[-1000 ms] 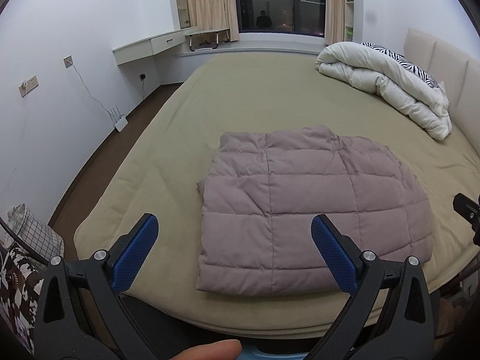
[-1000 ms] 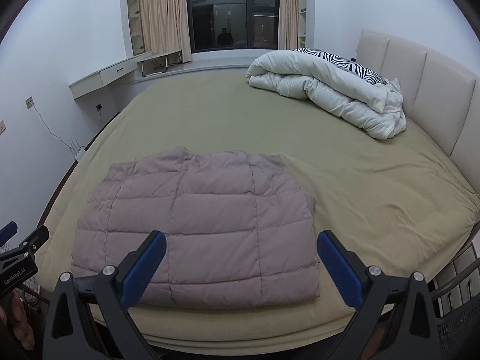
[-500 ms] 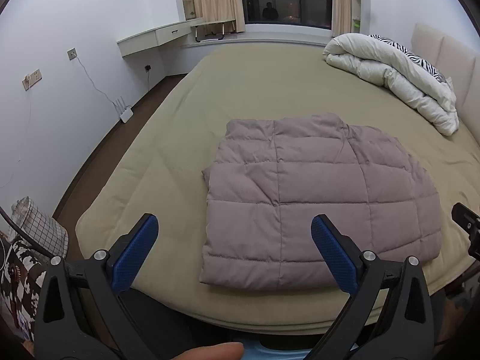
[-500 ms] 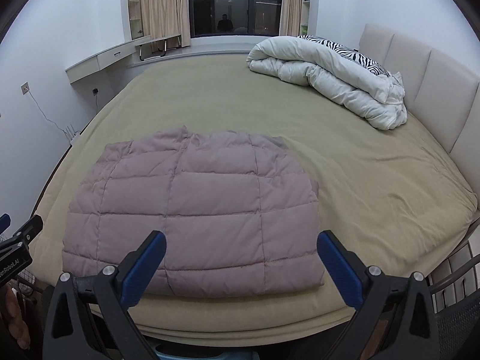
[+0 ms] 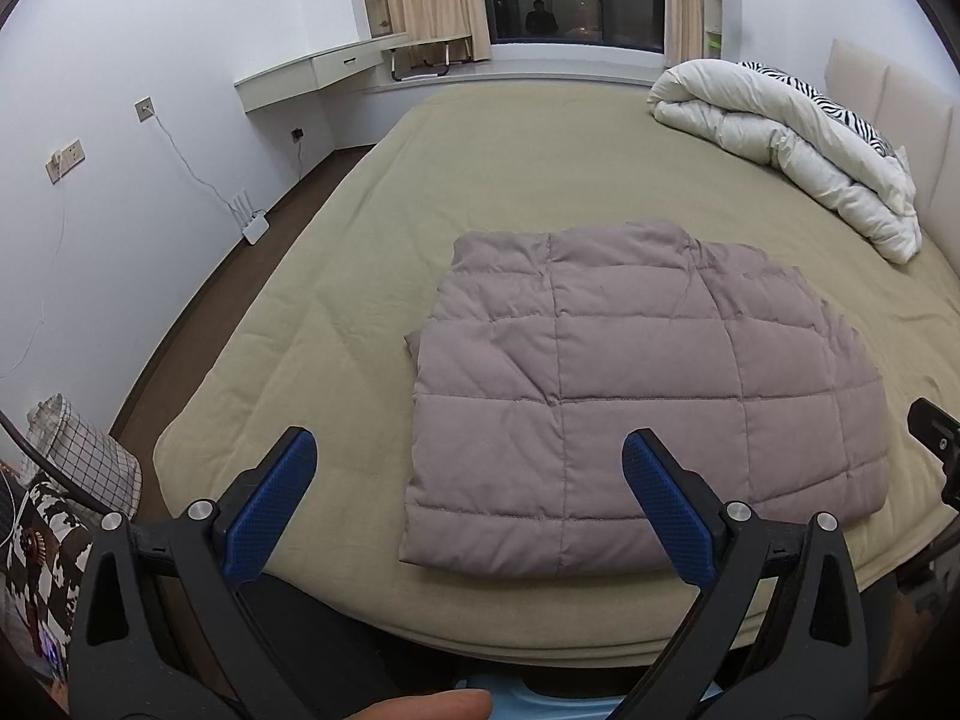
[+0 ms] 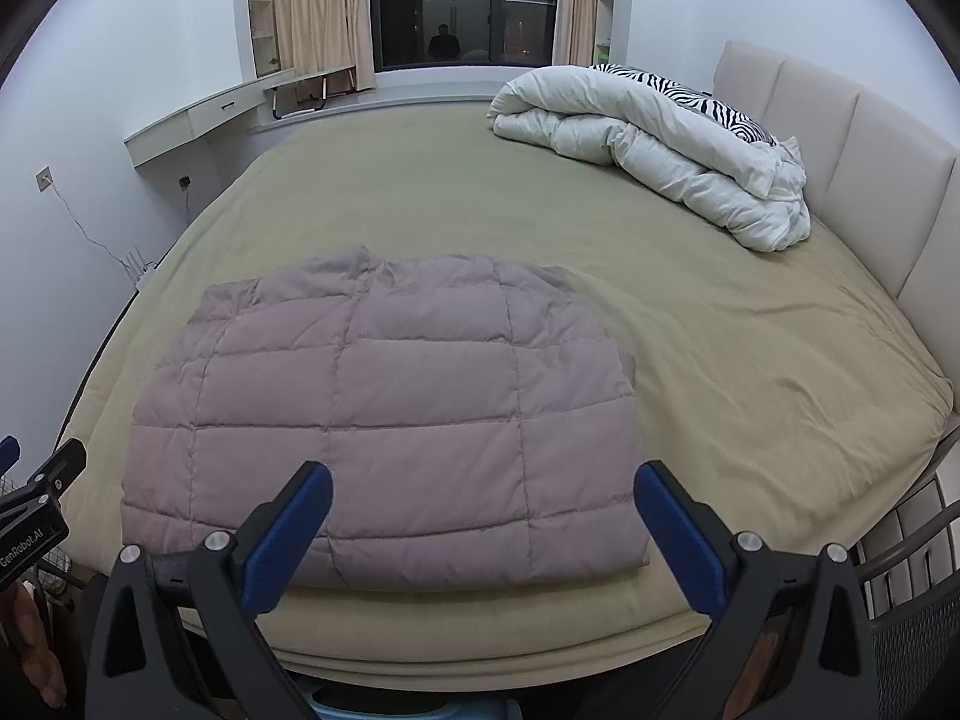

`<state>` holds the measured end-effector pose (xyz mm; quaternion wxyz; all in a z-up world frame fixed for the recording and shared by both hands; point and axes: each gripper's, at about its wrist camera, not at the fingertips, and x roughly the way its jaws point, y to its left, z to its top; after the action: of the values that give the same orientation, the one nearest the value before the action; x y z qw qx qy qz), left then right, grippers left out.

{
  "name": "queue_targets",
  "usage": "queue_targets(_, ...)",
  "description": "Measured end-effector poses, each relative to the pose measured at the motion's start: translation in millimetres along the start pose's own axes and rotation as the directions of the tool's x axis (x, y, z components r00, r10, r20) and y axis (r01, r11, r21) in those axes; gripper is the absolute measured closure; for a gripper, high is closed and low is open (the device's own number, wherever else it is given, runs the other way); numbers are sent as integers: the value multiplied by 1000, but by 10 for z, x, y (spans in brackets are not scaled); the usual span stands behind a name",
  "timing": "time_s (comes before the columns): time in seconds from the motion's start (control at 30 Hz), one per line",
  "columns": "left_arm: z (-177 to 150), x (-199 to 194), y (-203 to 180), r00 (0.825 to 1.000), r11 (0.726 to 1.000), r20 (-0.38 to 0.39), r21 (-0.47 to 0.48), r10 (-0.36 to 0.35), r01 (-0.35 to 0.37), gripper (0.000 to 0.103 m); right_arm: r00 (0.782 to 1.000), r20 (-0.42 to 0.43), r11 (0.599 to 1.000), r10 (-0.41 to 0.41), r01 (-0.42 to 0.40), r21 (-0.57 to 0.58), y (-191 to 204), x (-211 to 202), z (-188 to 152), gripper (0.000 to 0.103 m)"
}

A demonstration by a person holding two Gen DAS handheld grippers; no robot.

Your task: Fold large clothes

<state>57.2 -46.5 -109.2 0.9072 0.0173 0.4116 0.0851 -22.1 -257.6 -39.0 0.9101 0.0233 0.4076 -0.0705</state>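
Note:
A mauve quilted down jacket (image 5: pixel 636 390) lies folded into a flat rectangle near the front edge of the bed (image 5: pixel 336 324); it also shows in the right wrist view (image 6: pixel 396 408). My left gripper (image 5: pixel 468 450) is open and empty, held above the bed's front edge over the jacket's near left corner. My right gripper (image 6: pixel 480 486) is open and empty above the jacket's near right part. The left gripper's body shows at the left edge of the right wrist view (image 6: pixel 36 516).
A white rolled duvet (image 6: pixel 654 138) with a zebra-print pillow lies at the bed's far right by the padded headboard (image 6: pixel 840 168). A checked bag (image 5: pixel 84 456) stands on the floor at left. A wire basket (image 6: pixel 912 618) sits at the right.
Both grippers have moved forward and a little lower toward the folded jacket, which now looks larger. The jaws stay open. The jacket has not moved.

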Motion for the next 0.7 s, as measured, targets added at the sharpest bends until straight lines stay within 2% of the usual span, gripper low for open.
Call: queue_targets(0.7,28,43,36,1000,1000,1,8,-3,3,0,1000,0,1000,-2,2,-1,25,-12,-14,0)
